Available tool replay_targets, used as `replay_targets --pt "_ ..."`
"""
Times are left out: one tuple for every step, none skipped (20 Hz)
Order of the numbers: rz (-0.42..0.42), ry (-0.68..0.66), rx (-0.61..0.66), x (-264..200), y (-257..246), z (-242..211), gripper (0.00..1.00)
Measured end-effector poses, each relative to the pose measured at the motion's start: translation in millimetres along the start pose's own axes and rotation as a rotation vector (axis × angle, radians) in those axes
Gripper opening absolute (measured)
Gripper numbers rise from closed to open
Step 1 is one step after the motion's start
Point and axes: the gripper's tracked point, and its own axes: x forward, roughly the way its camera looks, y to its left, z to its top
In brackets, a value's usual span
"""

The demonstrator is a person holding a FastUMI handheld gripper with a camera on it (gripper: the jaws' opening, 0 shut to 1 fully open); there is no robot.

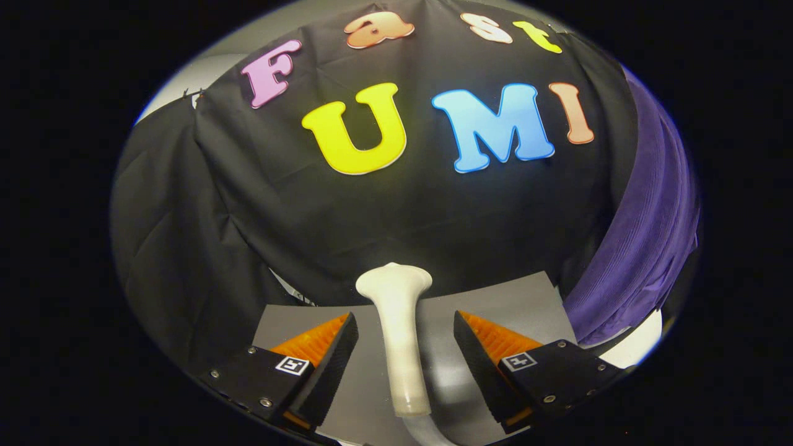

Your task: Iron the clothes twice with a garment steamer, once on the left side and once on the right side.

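The tool (406, 347) stands wide open, one finger to each side of the steamer (399, 334) and neither touching it. The steamer lies on the grey worktop (526, 297) — rigid, smooth, likely slippery, best gripped mid-handle. Right of the steamer hangs the purple garment (644, 248) — soft, limp.
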Motion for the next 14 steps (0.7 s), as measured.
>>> replay_targets --pt "-0.004 0.036 0.003 9 -1 -8 0.96" --pt "-0.011 0.069 0.006 19 -2 -15 0.96" --pt "-0.012 0.094 0.007 27 -2 -20 0.96" --pt "-0.010 0.125 0.006 33 -1 -29 0.96" --pt "-0.012 0.164 0.010 39 1 -38 0.96" --pt "-0.006 0.194 0.017 42 4 -43 0.96" --pt "-0.001 0.211 0.024 46 8 -48 0.95" --pt "0.003 0.219 0.028 50 10 -52 0.95" --pt "0.002 0.227 0.028 52 10 -55 0.95" --pt "-0.012 0.242 0.025 54 10 -59 0.93" --pt "-0.022 0.234 0.017 52 10 -55 0.91" --pt "-0.030 0.243 0.018 55 11 -59 0.87" --pt "-0.045 0.232 0.011 56 9 -58 0.83" --pt "-0.064 0.236 0.004 59 4 -61 0.79"
